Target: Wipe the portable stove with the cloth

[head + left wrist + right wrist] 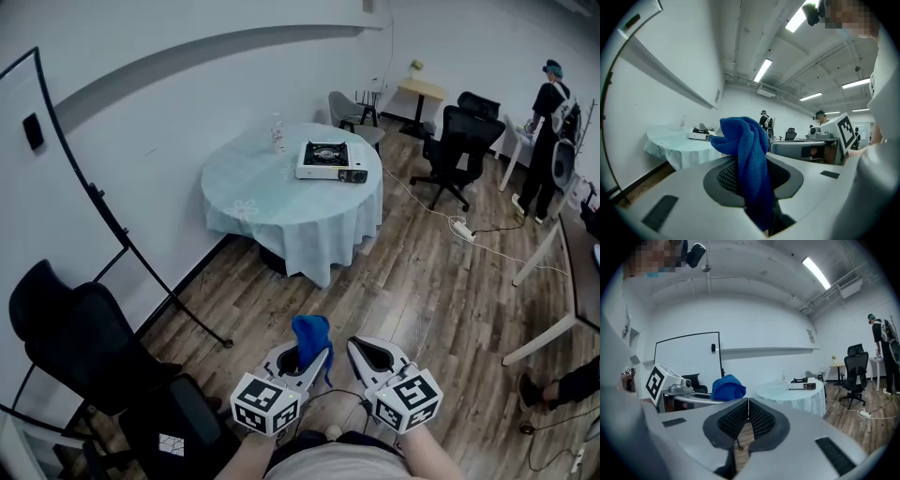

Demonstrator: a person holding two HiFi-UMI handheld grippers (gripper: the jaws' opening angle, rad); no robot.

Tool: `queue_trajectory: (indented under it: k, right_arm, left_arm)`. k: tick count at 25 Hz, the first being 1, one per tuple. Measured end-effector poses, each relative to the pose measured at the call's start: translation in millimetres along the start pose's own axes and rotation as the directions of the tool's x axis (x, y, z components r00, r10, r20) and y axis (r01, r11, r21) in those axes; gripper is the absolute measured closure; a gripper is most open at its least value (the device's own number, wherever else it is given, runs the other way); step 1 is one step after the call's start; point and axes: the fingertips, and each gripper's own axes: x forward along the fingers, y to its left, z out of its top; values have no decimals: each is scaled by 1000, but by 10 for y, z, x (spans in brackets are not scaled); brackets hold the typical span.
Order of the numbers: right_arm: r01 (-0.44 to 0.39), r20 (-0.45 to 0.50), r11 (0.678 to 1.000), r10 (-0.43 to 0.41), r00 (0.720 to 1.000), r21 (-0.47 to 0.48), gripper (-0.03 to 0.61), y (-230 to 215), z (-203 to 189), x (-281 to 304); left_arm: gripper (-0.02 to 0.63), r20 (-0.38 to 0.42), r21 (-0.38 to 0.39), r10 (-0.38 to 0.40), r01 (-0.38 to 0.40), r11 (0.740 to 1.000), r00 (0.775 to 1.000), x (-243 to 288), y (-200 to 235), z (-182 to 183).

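A white portable stove (331, 160) with a black burner sits on the round table (272, 197) far ahead of me. It shows small in the left gripper view as the stove (700, 135) and in the right gripper view as the stove (803, 385). My left gripper (309, 354) is shut on a blue cloth (311, 335) that bunches up above its jaws; the cloth (749, 161) fills the middle of the left gripper view. My right gripper (361, 349) is held beside it, jaws shut together with nothing between them (748, 409). Both are low, near my body, over the wooden floor.
A black office chair (80, 333) and a whiteboard stand (112, 225) are at my left. A clear bottle (277, 133) stands on the table. More chairs (459, 141), a cable with a power strip (461, 228) and a person (546, 141) are at the far right.
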Motion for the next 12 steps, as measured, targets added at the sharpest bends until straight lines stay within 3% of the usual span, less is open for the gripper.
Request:
queue_trajectory:
  k: [5,9,12]
  right_arm:
    - [-8,12,999,8,1000,-40,557,-82,26,-58]
    - [-60,40,997,58,998,55,557,-154,10,-54]
    - [-49,44,994,45,998,101,557,-320,-15,42]
  left_arm:
    - [495,-4,-23,7,-7,1000,1000,66,-1,-23]
    - [495,-31,-20,-20,20,1000,999,147,-57,-103]
    - [494,-42,-20,-17,16,1000,999,251,30,-95]
